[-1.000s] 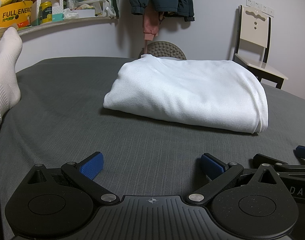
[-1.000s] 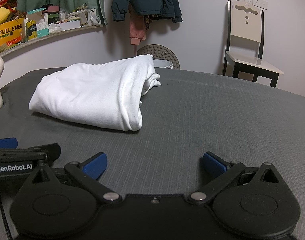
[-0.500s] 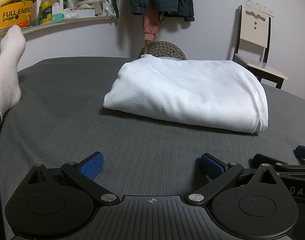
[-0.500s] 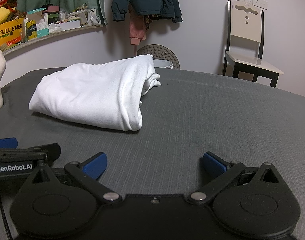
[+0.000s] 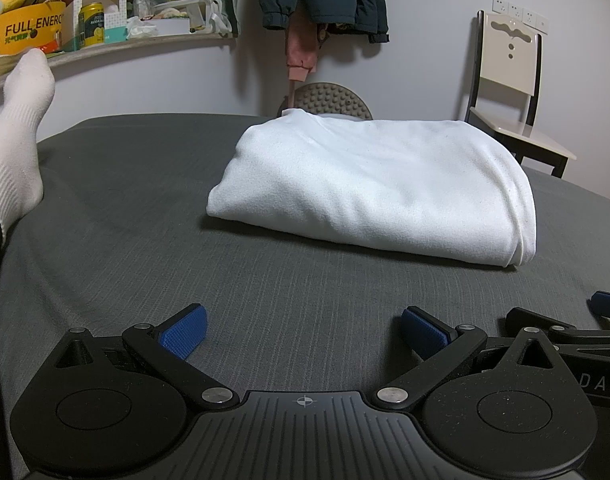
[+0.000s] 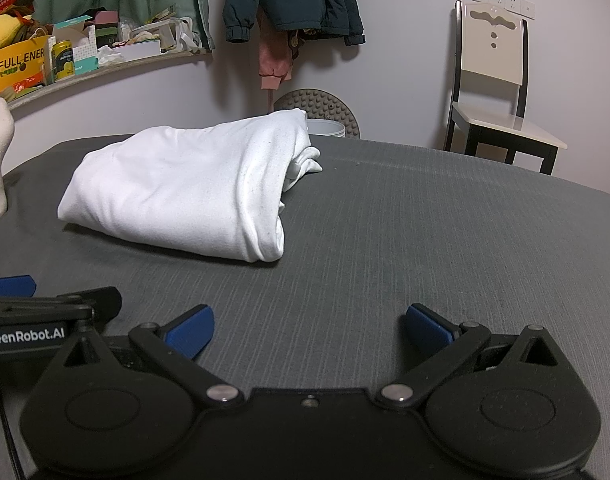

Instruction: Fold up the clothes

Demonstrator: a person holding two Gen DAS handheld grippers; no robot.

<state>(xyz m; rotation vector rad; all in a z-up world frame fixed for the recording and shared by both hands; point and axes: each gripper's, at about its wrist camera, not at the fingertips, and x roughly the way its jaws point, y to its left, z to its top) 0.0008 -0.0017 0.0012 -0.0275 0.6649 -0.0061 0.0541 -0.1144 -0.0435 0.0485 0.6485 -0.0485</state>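
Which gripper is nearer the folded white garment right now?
Roughly equal, left perhaps slightly nearer. The left gripper faces the folded white garment's long front edge; the right gripper sits off its near right corner. Both are open, apart from it.

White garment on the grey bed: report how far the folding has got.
Done: the white garment lies folded in a compact bundle on the grey bed cover. In hand: nothing; the left gripper and right gripper are both open and empty, short of it. Left: perhaps tucking in the loose end at its far corner; no other unfolded clothes lie on the bed.
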